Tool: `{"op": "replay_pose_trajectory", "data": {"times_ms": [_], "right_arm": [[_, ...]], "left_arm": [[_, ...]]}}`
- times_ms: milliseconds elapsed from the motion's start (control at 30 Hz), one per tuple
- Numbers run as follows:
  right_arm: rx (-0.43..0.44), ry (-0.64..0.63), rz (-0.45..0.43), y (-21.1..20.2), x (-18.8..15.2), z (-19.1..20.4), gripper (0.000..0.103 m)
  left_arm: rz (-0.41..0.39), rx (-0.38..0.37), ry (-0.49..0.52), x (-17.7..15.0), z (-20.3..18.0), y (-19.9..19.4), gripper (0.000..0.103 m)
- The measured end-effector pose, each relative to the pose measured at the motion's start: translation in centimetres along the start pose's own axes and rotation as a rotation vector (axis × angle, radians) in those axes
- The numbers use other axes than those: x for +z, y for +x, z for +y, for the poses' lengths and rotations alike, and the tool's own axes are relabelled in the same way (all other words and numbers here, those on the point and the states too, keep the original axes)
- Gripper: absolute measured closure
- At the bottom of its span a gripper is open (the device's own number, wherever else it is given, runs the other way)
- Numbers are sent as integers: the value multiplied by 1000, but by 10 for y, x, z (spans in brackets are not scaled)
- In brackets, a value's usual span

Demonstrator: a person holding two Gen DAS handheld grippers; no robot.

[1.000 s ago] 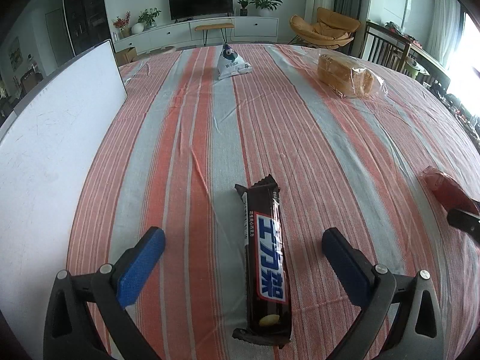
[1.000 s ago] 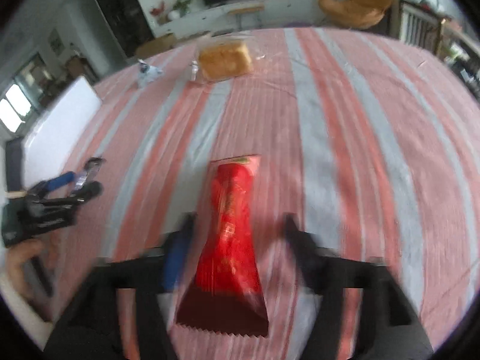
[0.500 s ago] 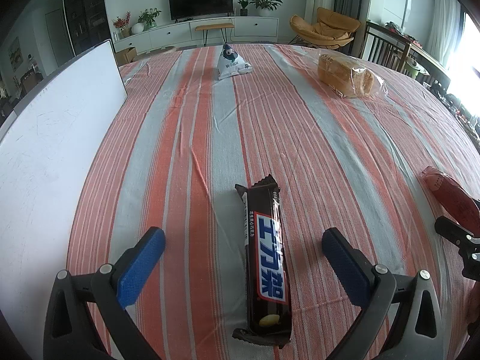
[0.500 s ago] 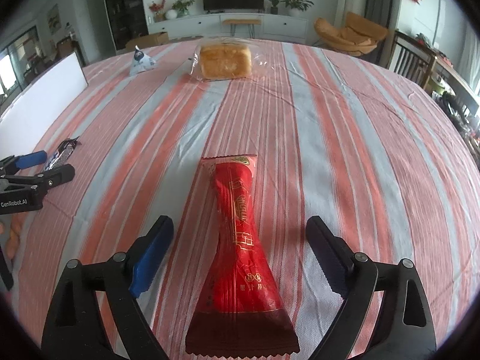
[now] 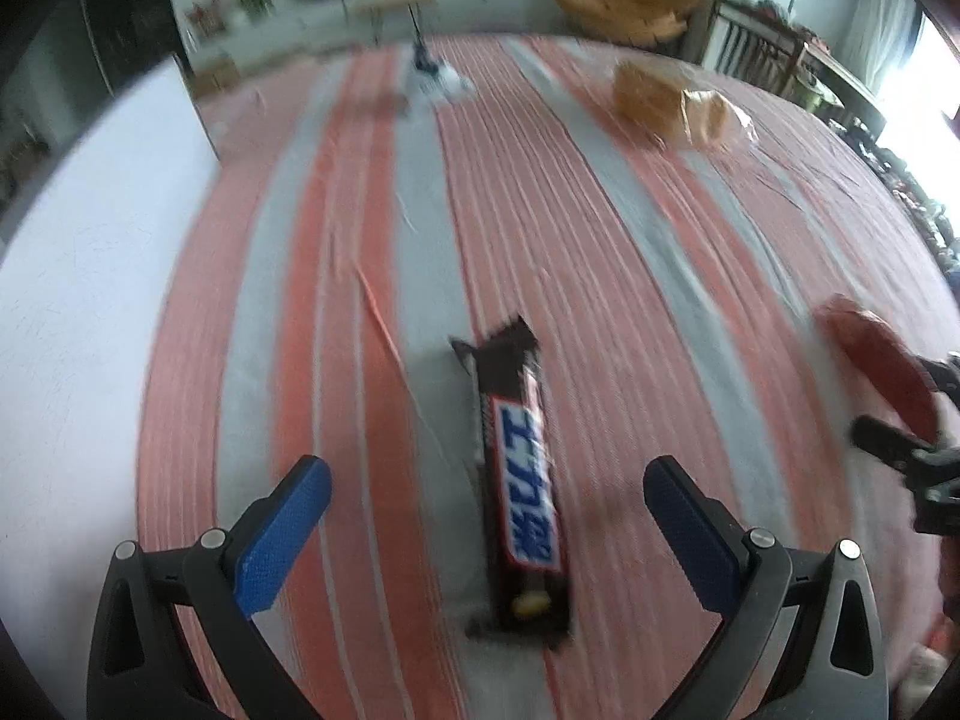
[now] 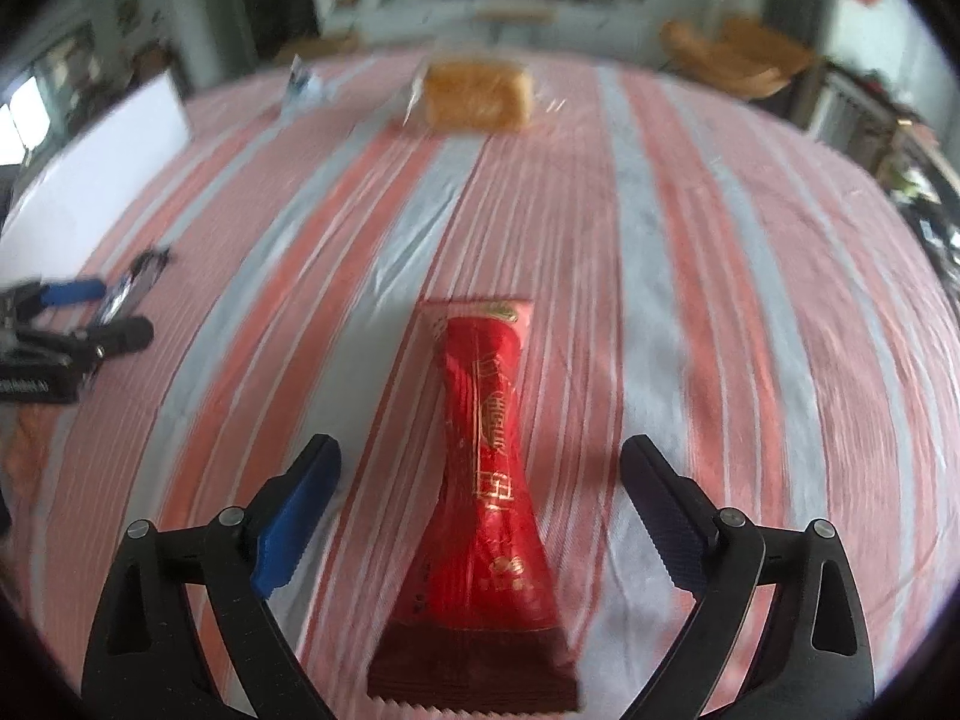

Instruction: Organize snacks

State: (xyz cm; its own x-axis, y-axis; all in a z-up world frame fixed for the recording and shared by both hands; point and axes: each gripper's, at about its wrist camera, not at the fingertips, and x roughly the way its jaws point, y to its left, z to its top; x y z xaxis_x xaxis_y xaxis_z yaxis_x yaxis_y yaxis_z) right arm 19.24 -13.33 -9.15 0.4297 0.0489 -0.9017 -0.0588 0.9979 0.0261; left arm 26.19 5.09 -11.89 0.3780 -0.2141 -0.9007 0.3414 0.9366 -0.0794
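Note:
A dark chocolate bar (image 5: pixel 522 492) with a blue and white label lies flat on the striped tablecloth (image 5: pixel 600 252). My left gripper (image 5: pixel 486 474) stands open around it, its blue pads well clear of both sides. A red snack packet (image 6: pixel 486 480) with gold print lies lengthwise between the fingers of my right gripper (image 6: pixel 480 450). Those jaws are opening and the pads do not touch the packet. In the right wrist view the left gripper (image 6: pixel 90 312) and the bar (image 6: pixel 129 291) show at the far left. Both views are blurred.
A bread loaf in a clear bag (image 5: pixel 672 102) lies at the far right of the table. A small white and blue pouch (image 5: pixel 429 69) sits at the far middle. A white board (image 5: pixel 90 252) stands along the left edge. Chairs and a cabinet stand beyond the table.
The right jaws have spread from close beside the red packet to wide apart. The left gripper stays open around the bar. Both views have tilted a little and gone blurry.

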Motion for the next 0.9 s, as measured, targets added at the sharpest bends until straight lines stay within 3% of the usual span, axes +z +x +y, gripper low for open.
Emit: {"op": "replay_pose_trajectory", "data": {"times_ms": [33, 100, 167, 200, 233, 267, 300, 333, 367, 533, 667, 800, 867, 900], "right_arm": [[13, -2, 43, 1, 5, -1, 8], [56, -4, 100, 4, 17, 0, 9], [53, 11, 127, 7, 25, -2, 12], [51, 28, 132, 7, 27, -5, 13], [48, 42, 138, 6, 29, -7, 36], [8, 48, 137, 3, 30, -11, 52], [16, 68, 149, 2, 29, -16, 89], [48, 102, 158, 0, 28, -22, 88], [68, 138, 156, -4, 26, -27, 88], [208, 211, 70, -37, 31, -21, 89], [361, 133, -37, -79, 68, 47, 89], [530, 14, -121, -120, 109, 146, 89], [615, -57, -143, -138, 122, 201, 89], [661, -96, -144, -144, 127, 230, 89]], "left_arm": [[23, -58, -25, 3, 2, -3, 0], [53, -103, -61, 10, 1, -4, 0], [104, -76, -56, 16, -6, 1, 5], [121, -36, -34, 17, -10, 3, 18], [124, 38, 4, 17, -17, 3, 35], [110, 83, 43, 15, -22, 1, 41], [98, 60, 50, 13, -24, -3, 70], [94, 85, 51, 11, -23, -7, 86], [96, 76, 47, 8, -21, -11, 86], [-7, -132, -105, -26, 6, -59, 87], [-154, -263, -250, -52, 36, -133, 87], [-326, -232, -325, -73, 81, -214, 87], [-391, -156, -366, -84, 110, -248, 86], [-416, -83, -386, -90, 126, -262, 86]]}}
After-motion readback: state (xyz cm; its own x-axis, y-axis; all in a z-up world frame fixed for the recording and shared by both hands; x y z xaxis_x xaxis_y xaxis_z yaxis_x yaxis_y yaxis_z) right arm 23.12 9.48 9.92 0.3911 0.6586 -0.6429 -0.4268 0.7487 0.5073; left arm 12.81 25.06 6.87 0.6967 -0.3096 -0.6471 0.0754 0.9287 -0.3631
